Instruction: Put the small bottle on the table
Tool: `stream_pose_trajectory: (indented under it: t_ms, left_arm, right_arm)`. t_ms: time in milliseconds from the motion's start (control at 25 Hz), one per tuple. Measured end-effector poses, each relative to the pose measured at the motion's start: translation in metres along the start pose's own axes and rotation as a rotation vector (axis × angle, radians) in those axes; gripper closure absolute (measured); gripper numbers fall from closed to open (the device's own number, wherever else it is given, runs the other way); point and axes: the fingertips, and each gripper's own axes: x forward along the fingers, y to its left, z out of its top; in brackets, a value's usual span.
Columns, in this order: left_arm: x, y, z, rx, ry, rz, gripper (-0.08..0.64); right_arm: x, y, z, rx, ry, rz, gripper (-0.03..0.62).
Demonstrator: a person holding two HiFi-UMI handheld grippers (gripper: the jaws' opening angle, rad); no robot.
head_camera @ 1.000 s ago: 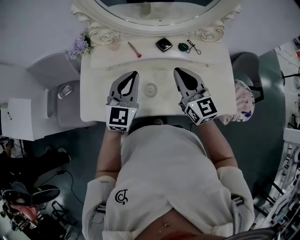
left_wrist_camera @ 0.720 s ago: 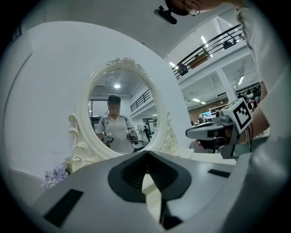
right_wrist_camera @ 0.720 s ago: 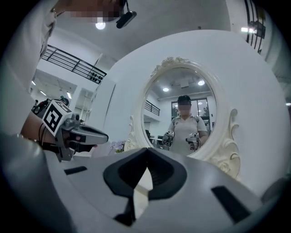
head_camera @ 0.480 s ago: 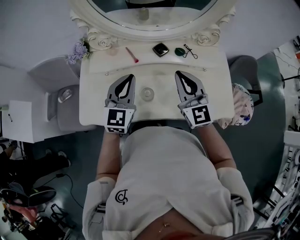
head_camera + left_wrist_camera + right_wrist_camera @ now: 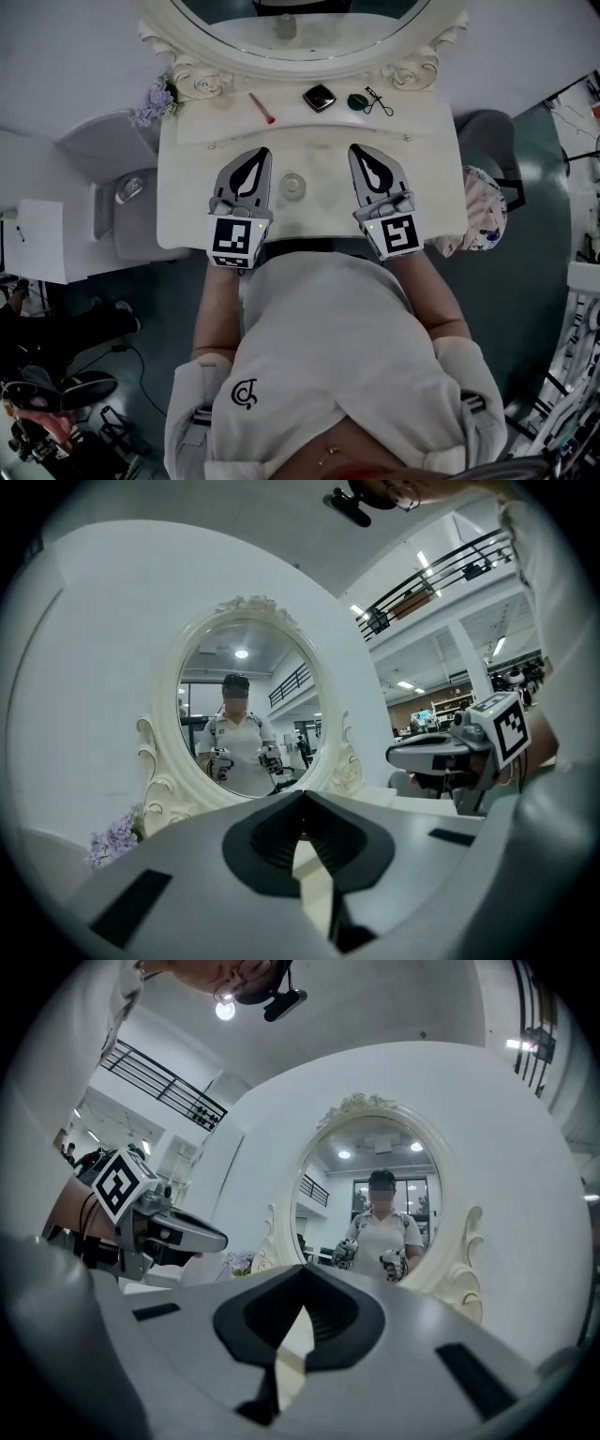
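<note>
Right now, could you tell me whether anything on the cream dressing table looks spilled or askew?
Nothing stands out. The slim pink stick, square black compact, round green case and black eyelash curler lie in a row along the back.

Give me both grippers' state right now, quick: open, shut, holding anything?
Left gripper: shut, nothing between its jaws.
Right gripper: shut, nothing between its jaws.
</note>
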Motion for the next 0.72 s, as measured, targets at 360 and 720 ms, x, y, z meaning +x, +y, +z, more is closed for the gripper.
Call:
stream_pose_trajectory:
  t_ms: [360,720]
  left_arm:
    - [-0.01,-0.004,-0.002,-0.073,-0.002,-0.008,0.548]
    - [-0.018,-0.012,-0.005,-0.032,0.009,-0.009,0.548]
  right_arm:
    - [-0.009,0.01,0.001,-0.016,-0.001,0.024,0.589]
    - [-0.02,0.002,-0.006,0.083,0.019,-0.014,0.589]
